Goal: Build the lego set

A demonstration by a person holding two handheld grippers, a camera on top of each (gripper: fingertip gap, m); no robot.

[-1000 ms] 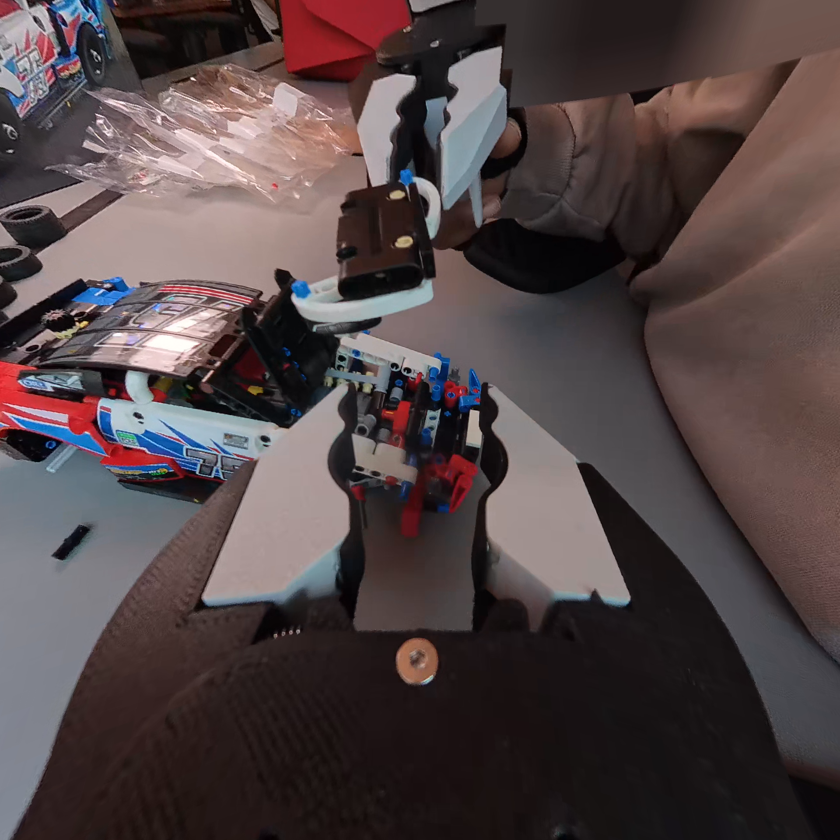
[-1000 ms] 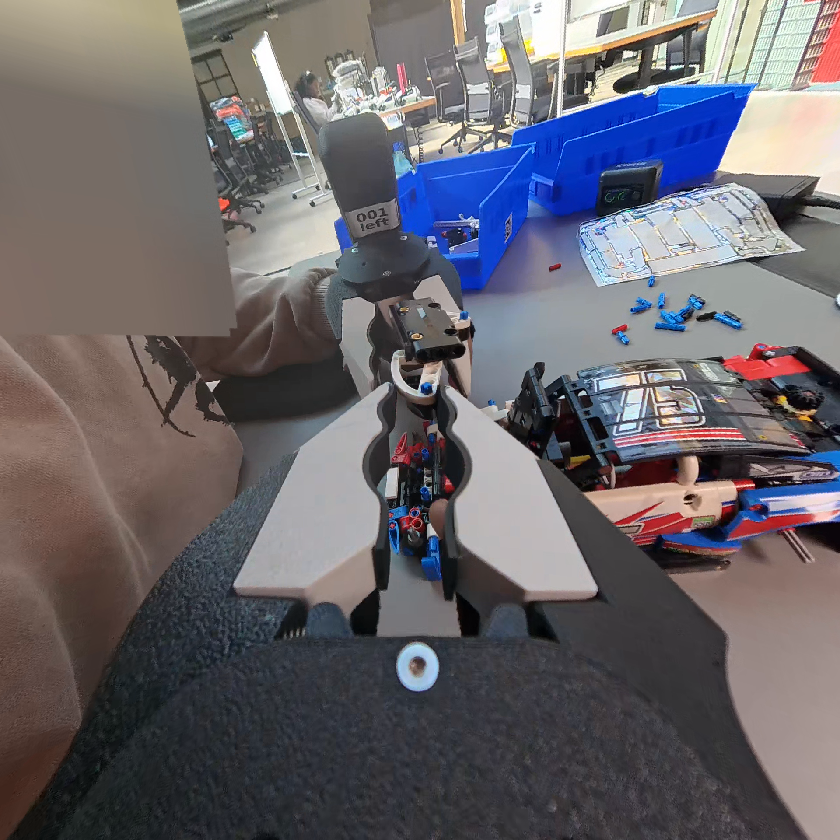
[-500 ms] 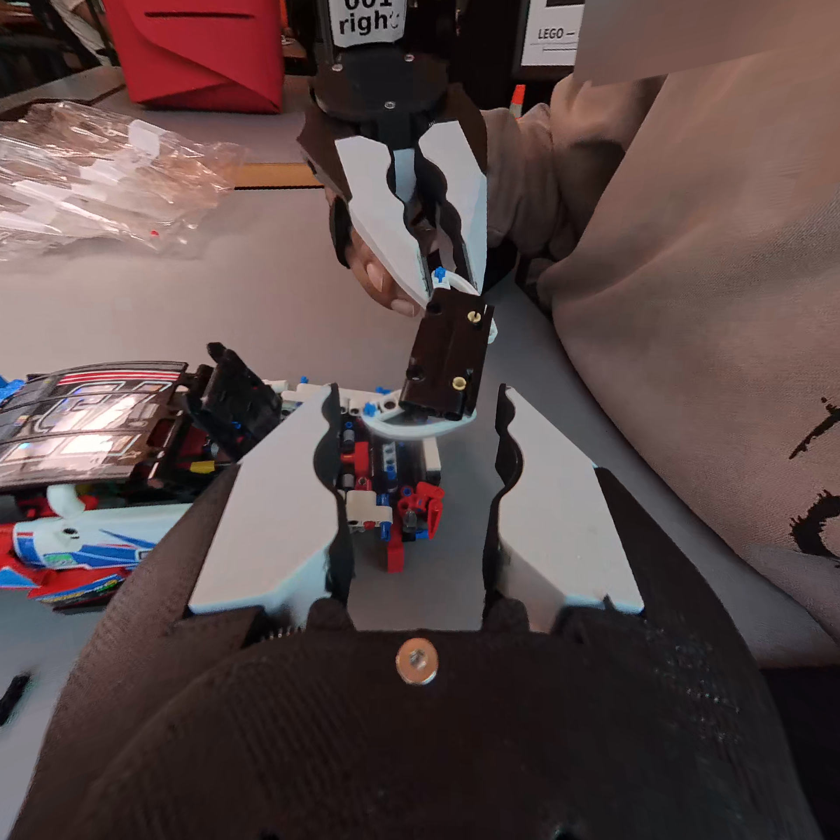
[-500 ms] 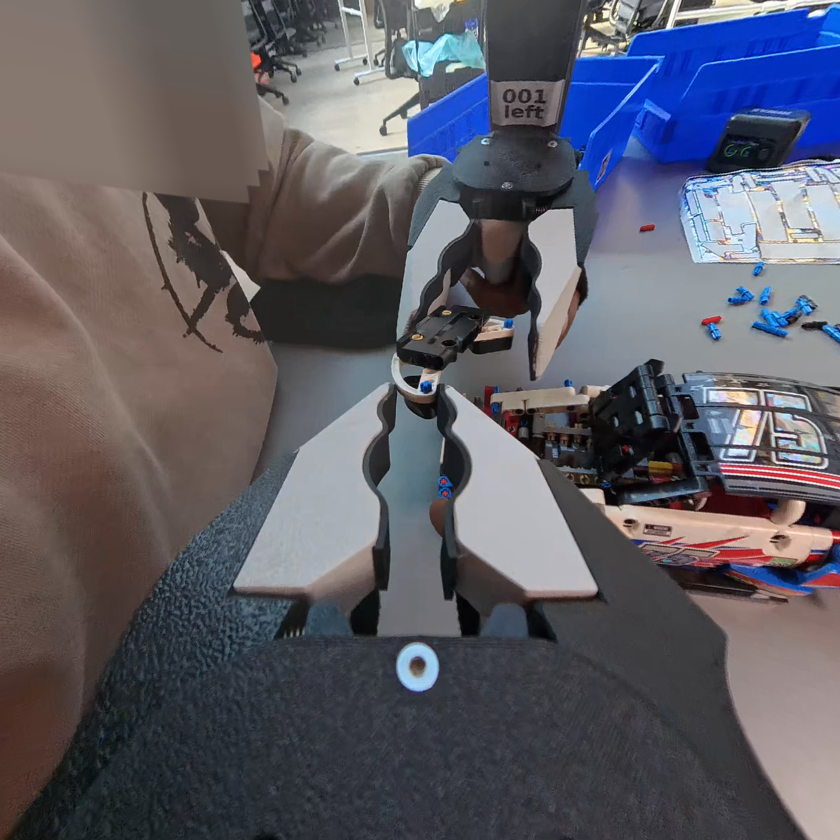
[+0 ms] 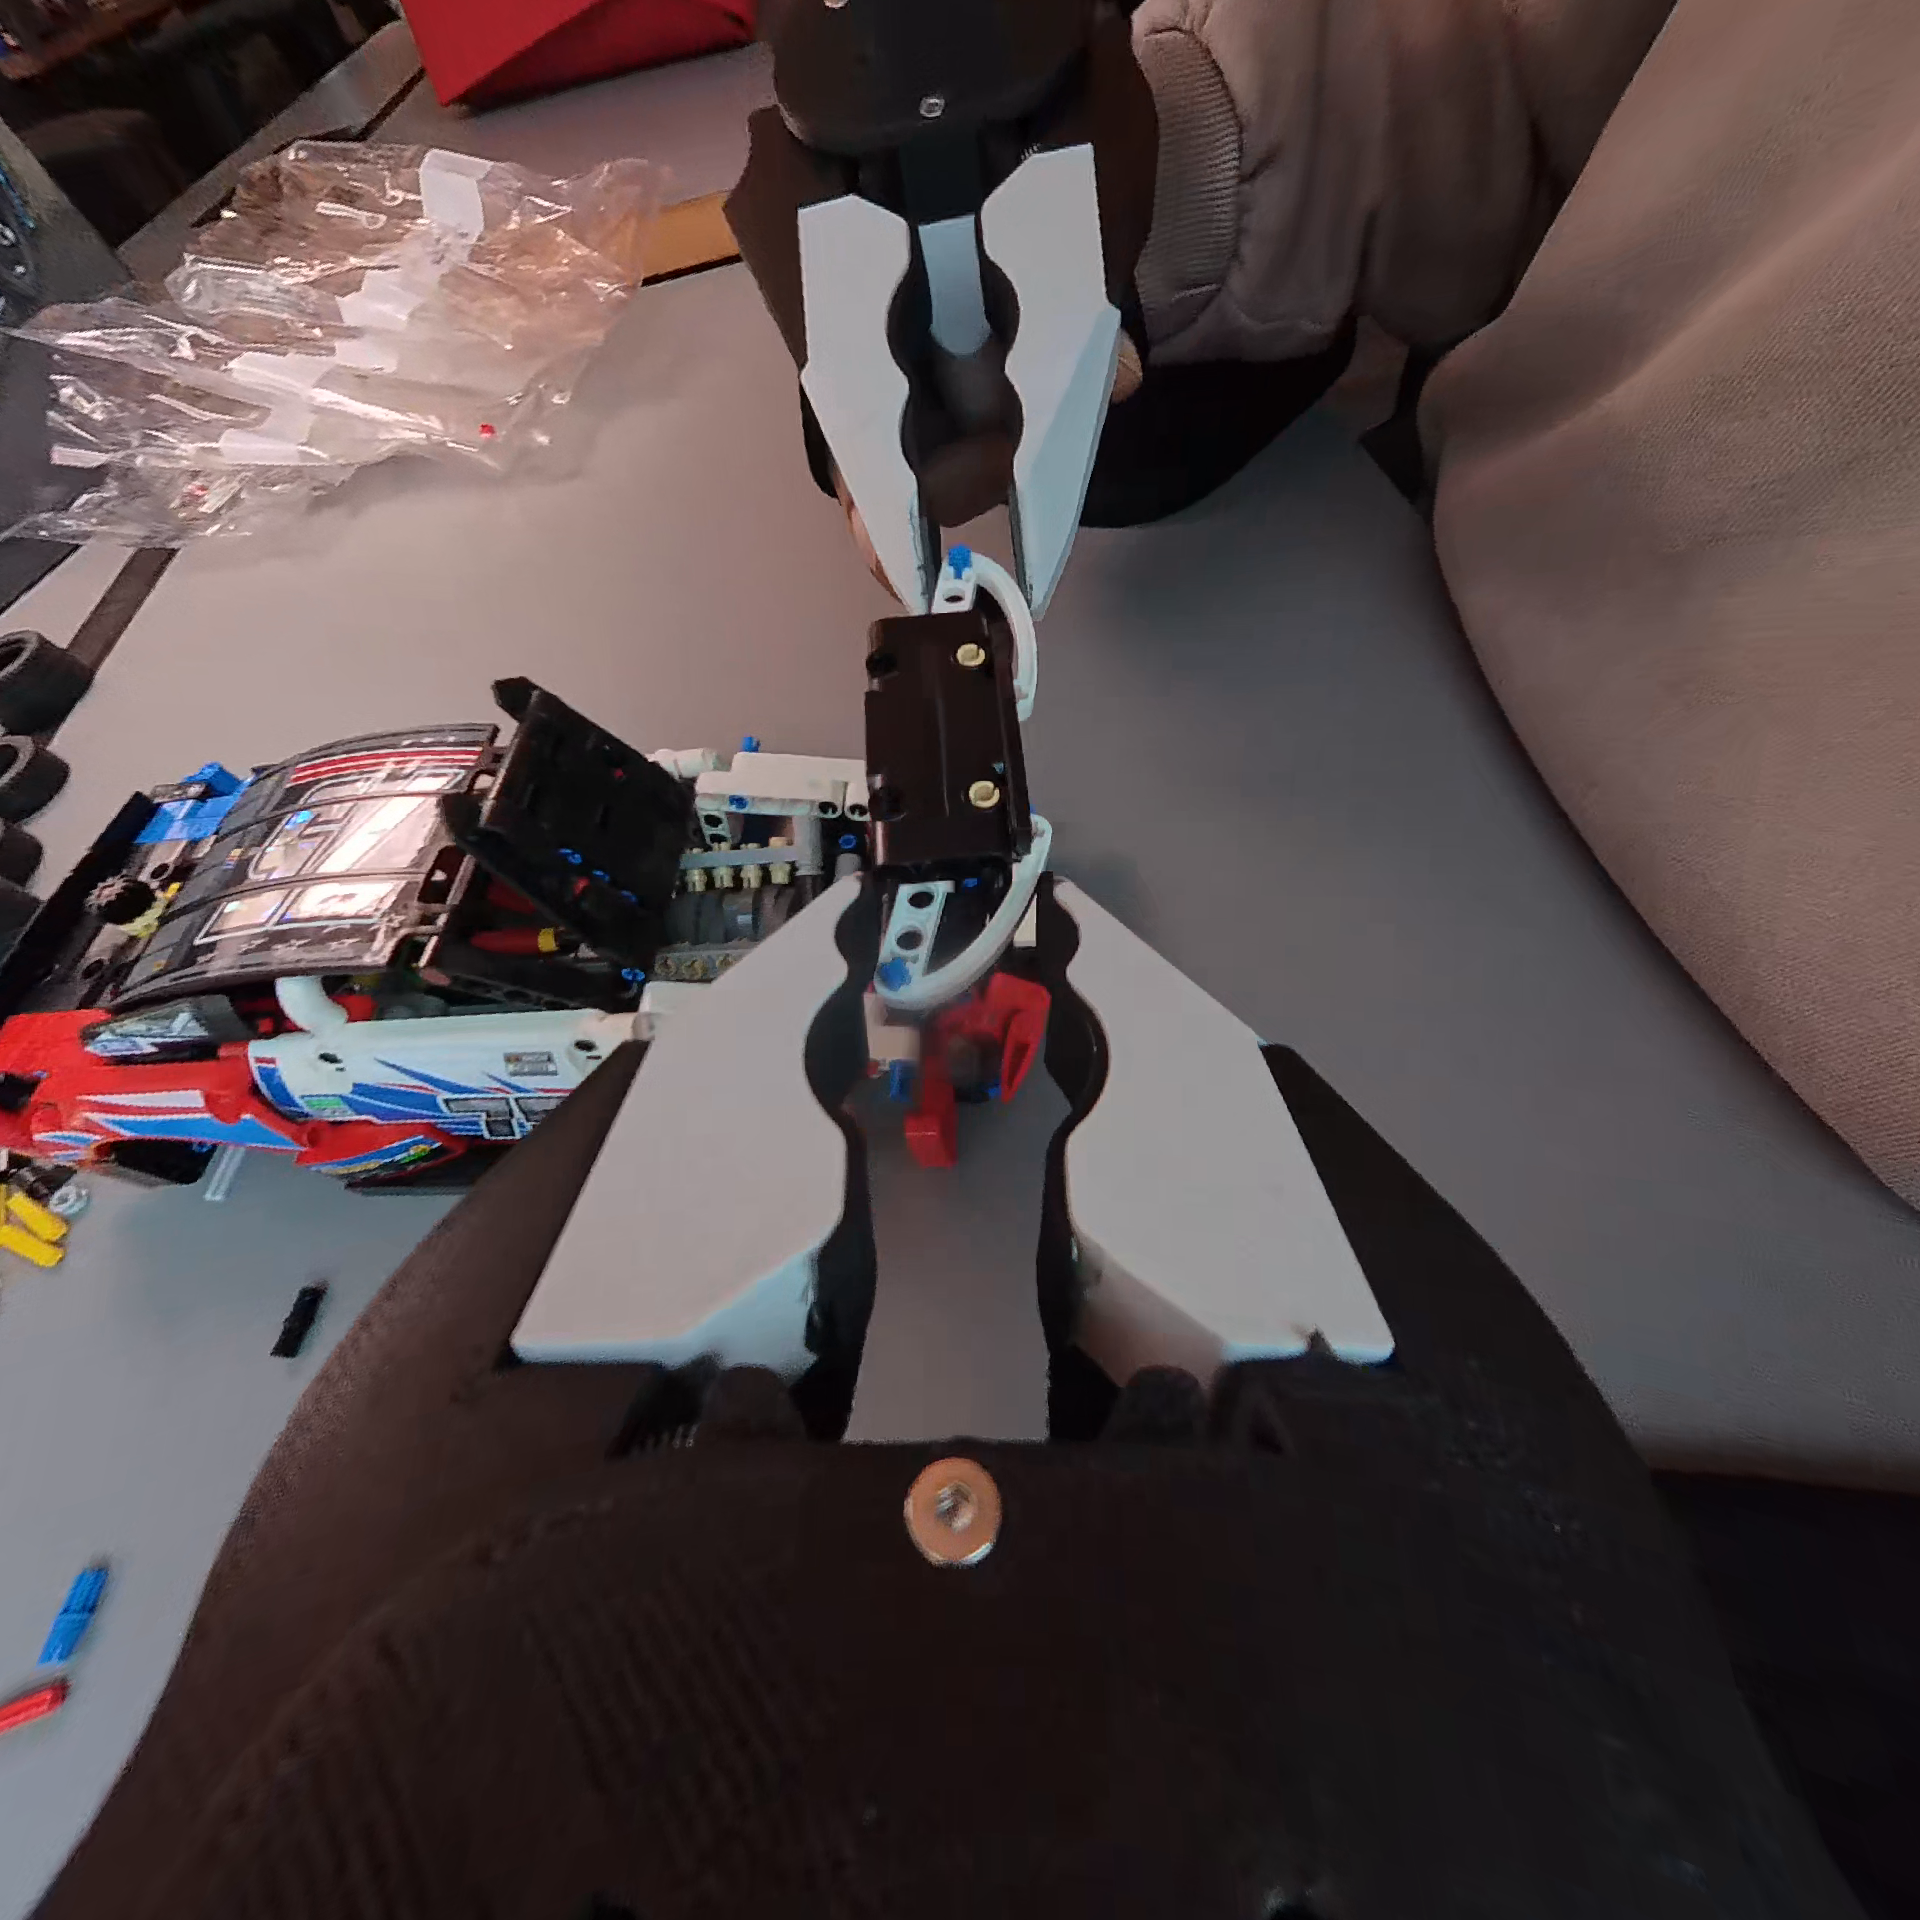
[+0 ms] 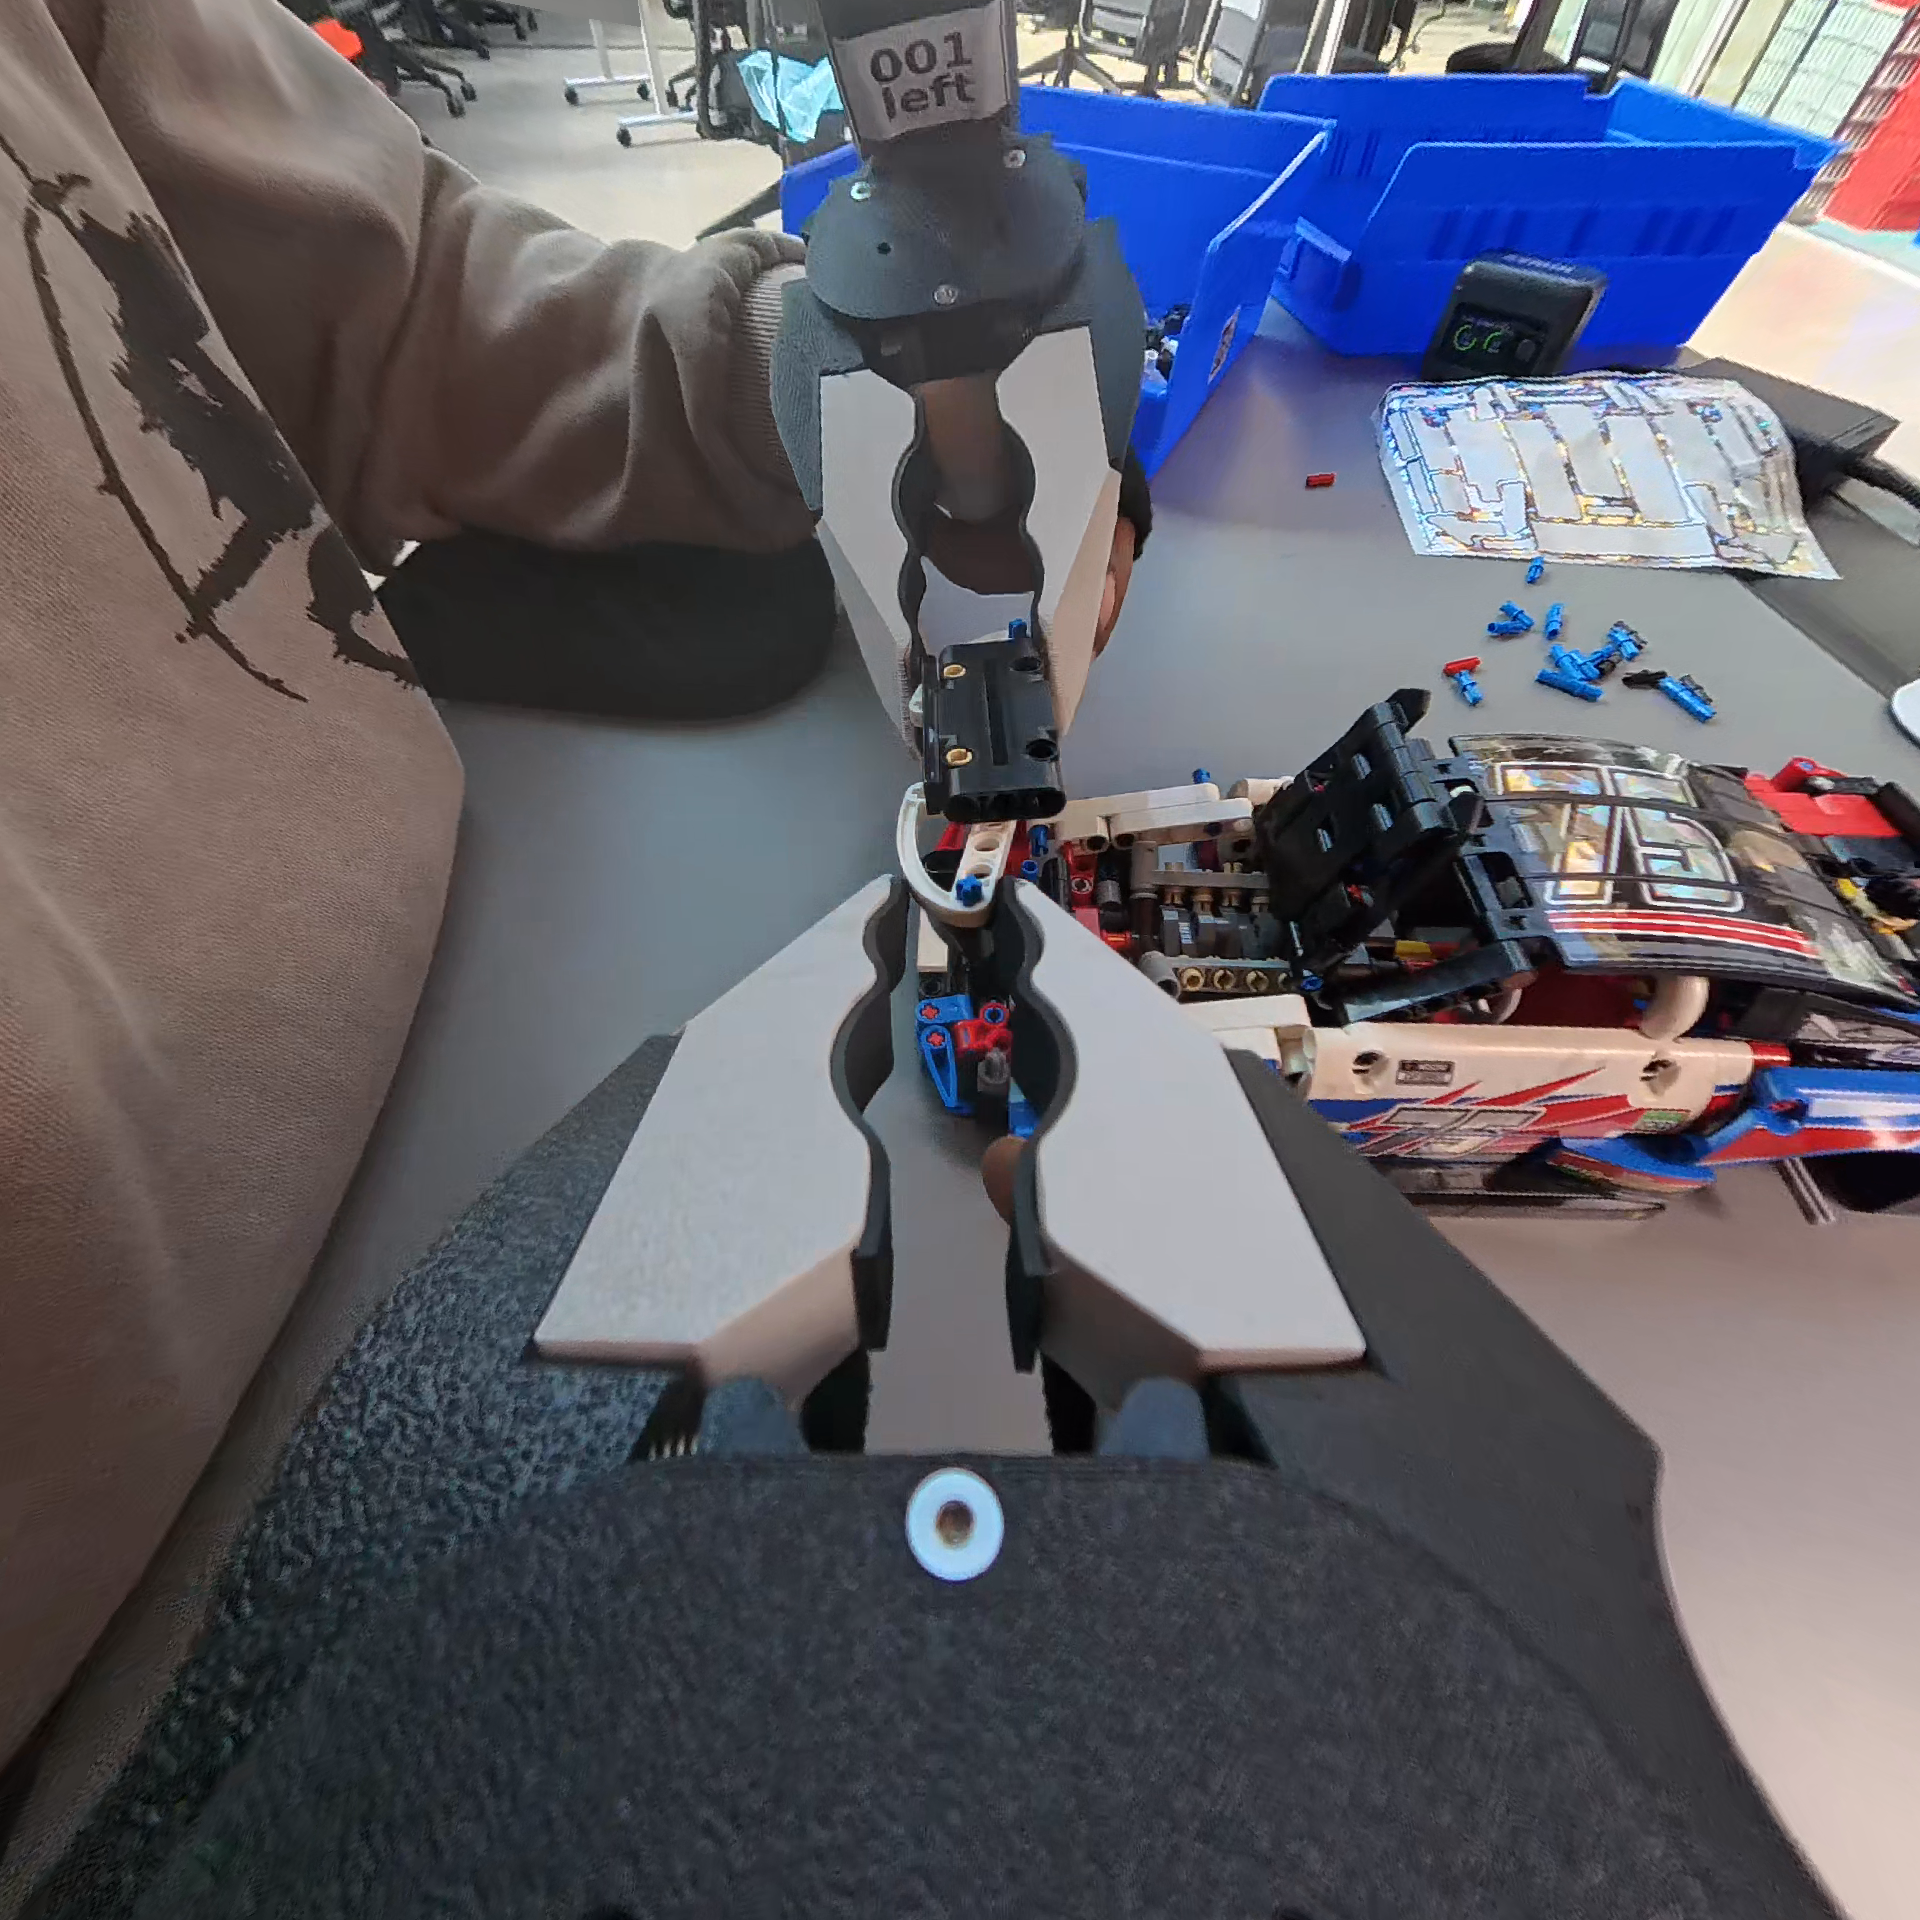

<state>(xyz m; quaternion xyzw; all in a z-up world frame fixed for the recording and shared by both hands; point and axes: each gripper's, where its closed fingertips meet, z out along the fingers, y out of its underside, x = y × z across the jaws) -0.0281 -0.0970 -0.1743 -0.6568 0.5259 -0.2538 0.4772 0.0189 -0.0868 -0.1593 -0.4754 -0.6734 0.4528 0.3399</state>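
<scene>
- Right claw (image 6: 954, 894) clamped on black-and-white subassembly (image 5: 945, 748) by its white arch, above car (image 5: 343, 935) nose.
- Left claw (image 5: 951, 914) apart, straddling the subassembly's other end at 12 o'clock.
- Next, likely: left closes, takes over.

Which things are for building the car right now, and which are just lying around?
In use: black-and-white piece, lego car, right gripper, left gripper.
Lying about: plastic bags, tyres, blue pins, sticker sheet, blue bins.
</scene>
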